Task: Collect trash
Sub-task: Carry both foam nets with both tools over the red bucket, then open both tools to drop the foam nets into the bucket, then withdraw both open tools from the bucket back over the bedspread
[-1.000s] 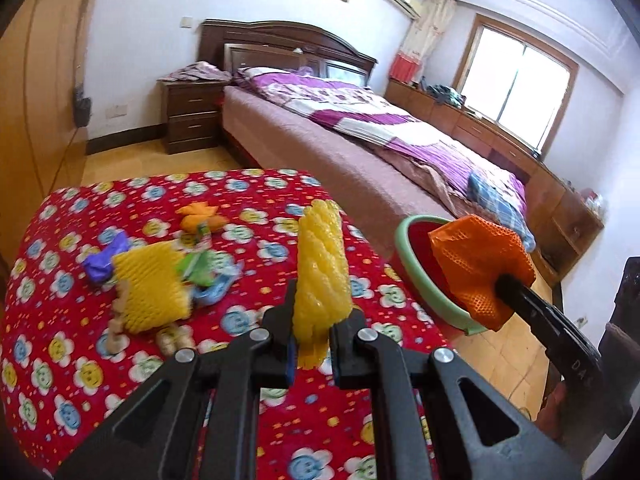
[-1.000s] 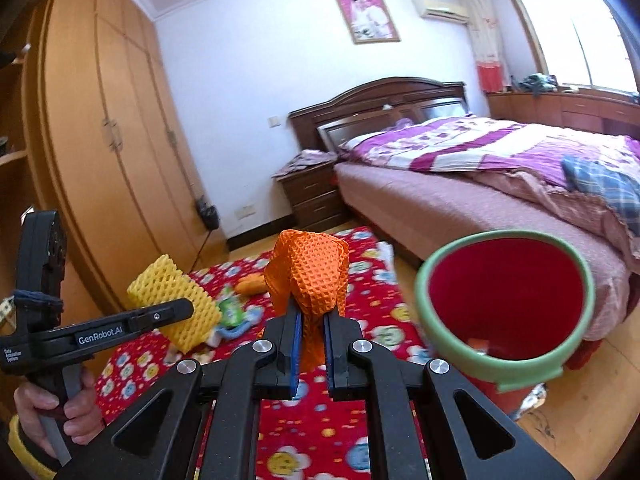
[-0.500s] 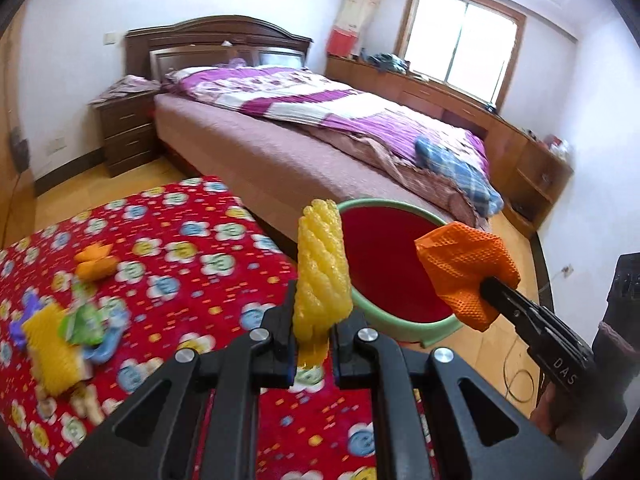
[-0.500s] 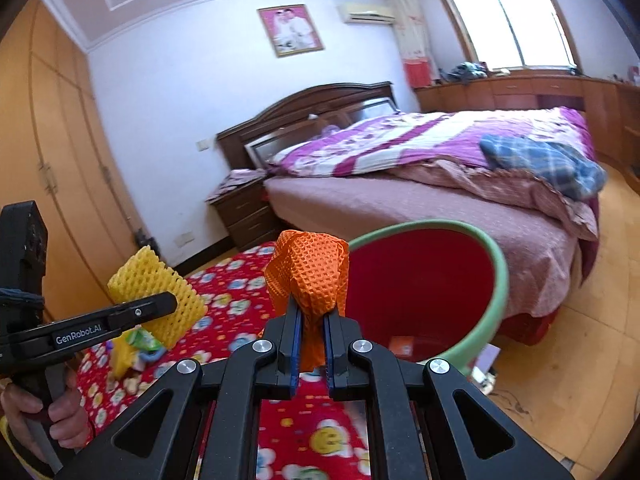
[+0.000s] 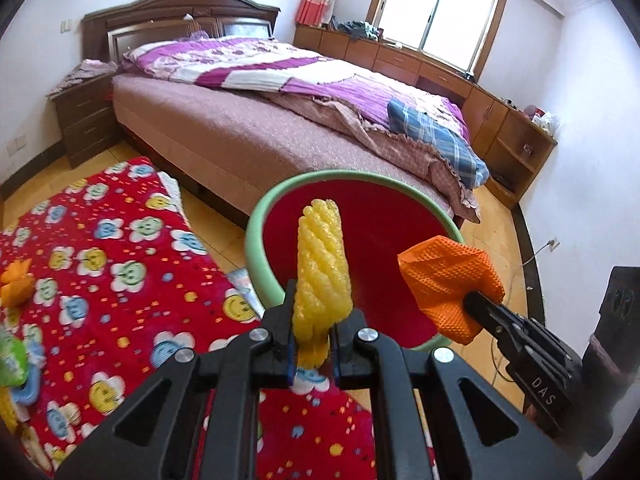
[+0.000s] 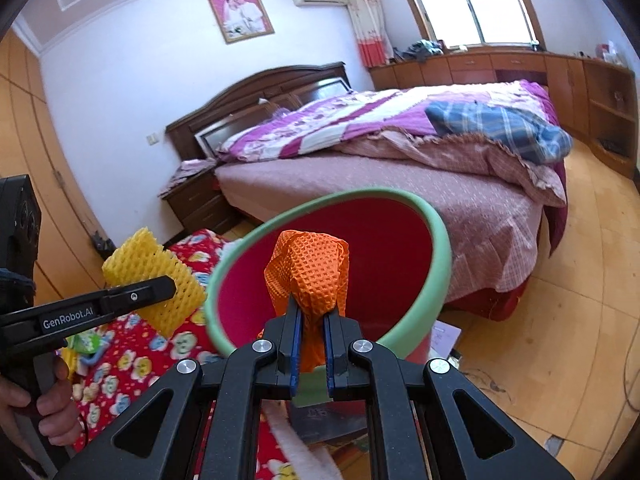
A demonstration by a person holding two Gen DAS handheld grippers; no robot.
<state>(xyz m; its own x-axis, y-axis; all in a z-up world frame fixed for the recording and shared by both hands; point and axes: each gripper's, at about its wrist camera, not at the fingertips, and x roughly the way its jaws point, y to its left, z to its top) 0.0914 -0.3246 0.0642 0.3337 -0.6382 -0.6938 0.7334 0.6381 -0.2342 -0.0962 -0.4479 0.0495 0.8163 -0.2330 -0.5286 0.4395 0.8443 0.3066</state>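
My left gripper point(image 5: 314, 334) is shut on a yellow foam fruit net point(image 5: 322, 268), held upright in front of the red bin point(image 5: 376, 216) with a green rim. My right gripper point(image 6: 311, 330) is shut on an orange foam net point(image 6: 310, 272), held before the bin's mouth point(image 6: 400, 248). In the left wrist view the right gripper point(image 5: 474, 302) and its orange net point(image 5: 448, 284) hang at the bin's right rim. In the right wrist view the left gripper point(image 6: 168, 288) and yellow net point(image 6: 154, 276) sit left of the bin.
A red flowered cloth point(image 5: 100, 264) on the left carries several more scraps, an orange one point(image 5: 16, 282) and a green wrapper point(image 5: 12, 364). A large bed point(image 5: 280, 120) stands behind the bin. Wooden cabinets point(image 5: 500, 112) line the far wall. Papers point(image 6: 444, 338) lie on the floor beside the bin.
Both grippers have swung right, away from the cloth and toward the bin, each still holding its net. The bin now fills the middle of both views.
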